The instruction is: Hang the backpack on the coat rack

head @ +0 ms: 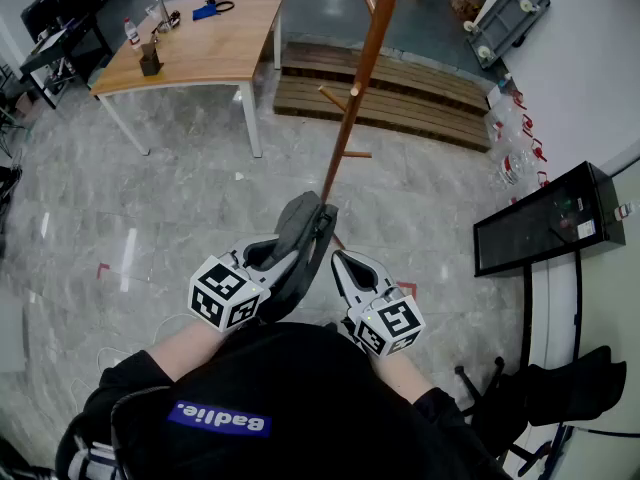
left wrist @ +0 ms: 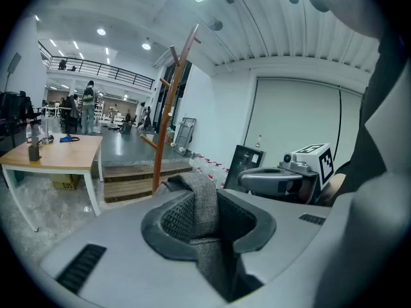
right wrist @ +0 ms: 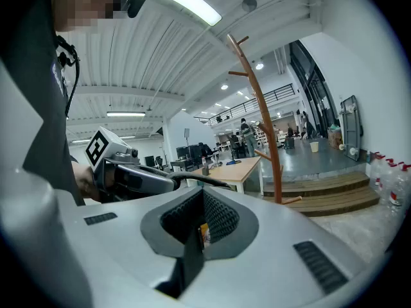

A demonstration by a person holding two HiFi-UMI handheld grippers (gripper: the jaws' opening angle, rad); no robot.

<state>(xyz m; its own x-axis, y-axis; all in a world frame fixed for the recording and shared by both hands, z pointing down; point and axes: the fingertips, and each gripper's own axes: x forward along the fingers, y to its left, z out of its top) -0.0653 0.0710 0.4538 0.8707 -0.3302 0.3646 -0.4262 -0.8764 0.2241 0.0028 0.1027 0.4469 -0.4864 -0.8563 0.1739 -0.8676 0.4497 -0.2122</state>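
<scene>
Two grippers at the foot of the coat rack, one of them carrying the backpack's strap.
Clamped between the left gripper's [head: 283,258] jaws is the grey strap [left wrist: 202,217]; the black backpack [head: 280,398] hangs below it, close against the person. Beside it, the right gripper [head: 345,265] has its jaws closed together with nothing in them. The strap's top loop sits just short of the coat rack [head: 360,78], whose pole rises directly ahead with side pegs jutting out. Bare floor [head: 150,218] spreads to the left up to the table [head: 200,38]; wooden steps [head: 400,88] run behind the pole, and a black cabinet [head: 540,228] borders the right side.
</scene>
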